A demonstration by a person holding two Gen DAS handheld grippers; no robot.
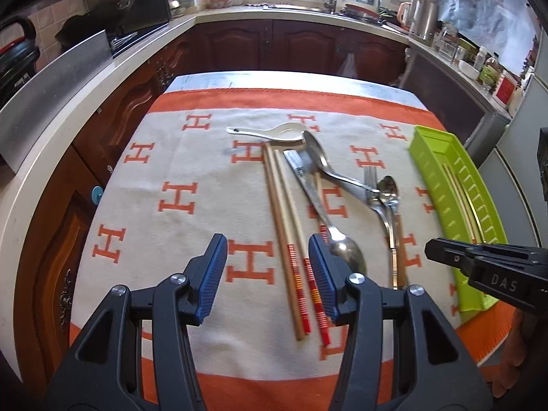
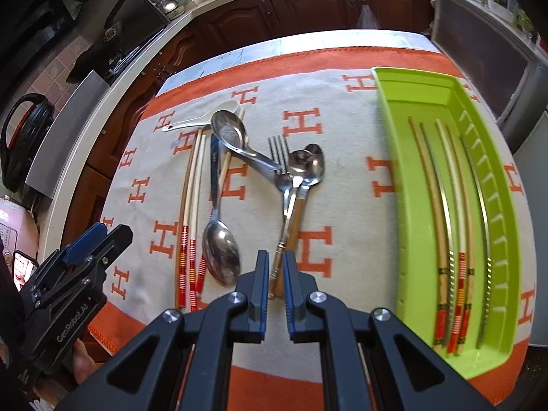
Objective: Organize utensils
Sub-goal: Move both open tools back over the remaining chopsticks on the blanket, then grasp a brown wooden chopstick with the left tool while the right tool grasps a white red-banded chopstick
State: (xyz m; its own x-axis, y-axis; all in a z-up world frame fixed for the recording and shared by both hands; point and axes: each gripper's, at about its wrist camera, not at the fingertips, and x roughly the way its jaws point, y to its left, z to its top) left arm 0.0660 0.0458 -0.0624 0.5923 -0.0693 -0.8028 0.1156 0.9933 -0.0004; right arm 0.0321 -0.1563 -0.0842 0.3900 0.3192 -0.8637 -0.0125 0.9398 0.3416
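The orange-and-cream cloth (image 2: 342, 130) covered the whole table, and the green tray (image 2: 397, 171) sat along its right side with a few chopsticks (image 2: 445, 205) already lined up inside. The loose pile was in the middle: a big steel spoon (image 2: 221, 253), a ladle-style spoon (image 2: 229, 132), a fork (image 2: 279, 157), a white ceramic spoon (image 2: 205, 116) at the back and a pair of red-banded chopsticks (image 1: 291, 239).

The left gripper (image 1: 267, 274) had its fingers spread wide, with the chopstick ends roughly between them. The right gripper (image 2: 274, 274) had its pads nearly together around a wood-handled utensil (image 2: 291, 219), though I couldn't tell if it really had it.

If I were doing it I'd grab low on the handle, lift straight up so the tangled fork doesn't drag along, then lay it parallel to the tray's length.
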